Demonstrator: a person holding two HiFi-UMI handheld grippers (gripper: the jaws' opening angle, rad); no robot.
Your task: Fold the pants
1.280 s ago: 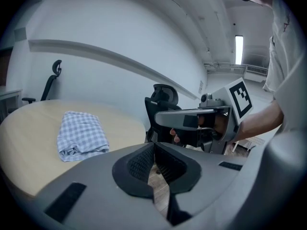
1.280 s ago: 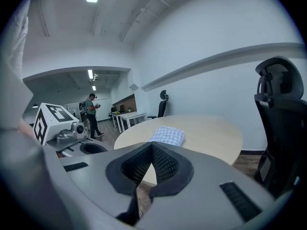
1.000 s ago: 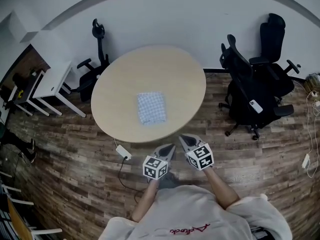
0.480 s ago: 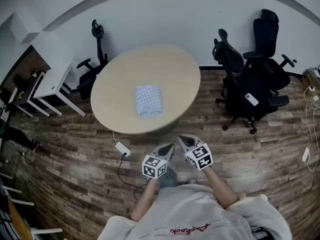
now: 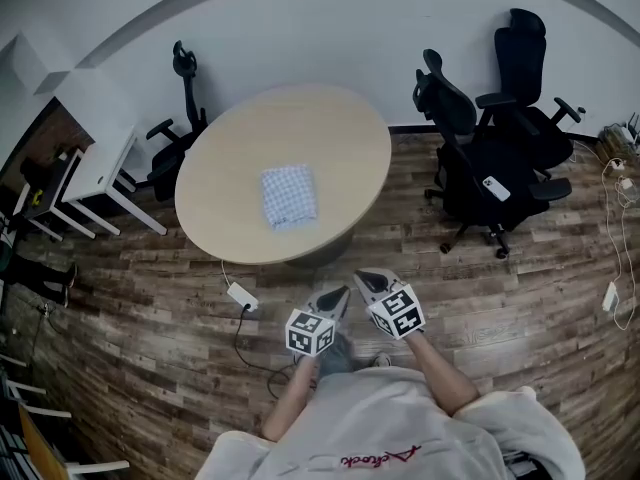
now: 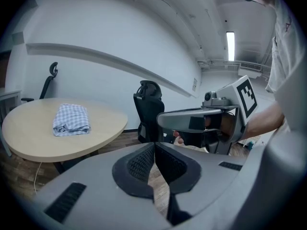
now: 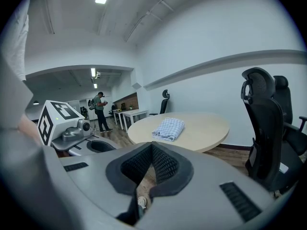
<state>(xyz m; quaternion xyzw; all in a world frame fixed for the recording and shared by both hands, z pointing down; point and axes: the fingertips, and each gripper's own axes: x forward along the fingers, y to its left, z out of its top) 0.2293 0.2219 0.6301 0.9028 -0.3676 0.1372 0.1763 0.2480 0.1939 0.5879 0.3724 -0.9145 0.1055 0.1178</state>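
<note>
Pants (image 5: 289, 196) folded into small checked bundle, sitting mid round table (image 5: 345, 133). Left gripper (image 5: 336, 299) jaws pressed together, nothing between them. Right gripper (image 5: 366, 282) same deal: closed tight, empty. Both held side by side over wood floor (image 5: 150, 308), near table edge, well apart from pants. Black office chairs (image 5: 470, 168) off right of table.

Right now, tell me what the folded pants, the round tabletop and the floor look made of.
Folded pants: soft woven cloth, blue-white check, matte, rumpled edges.
Round tabletop: probably pale wood laminate, smooth.
Floor: dark wood-look planks, visible seams; real wood or vinyl unclear.
</note>
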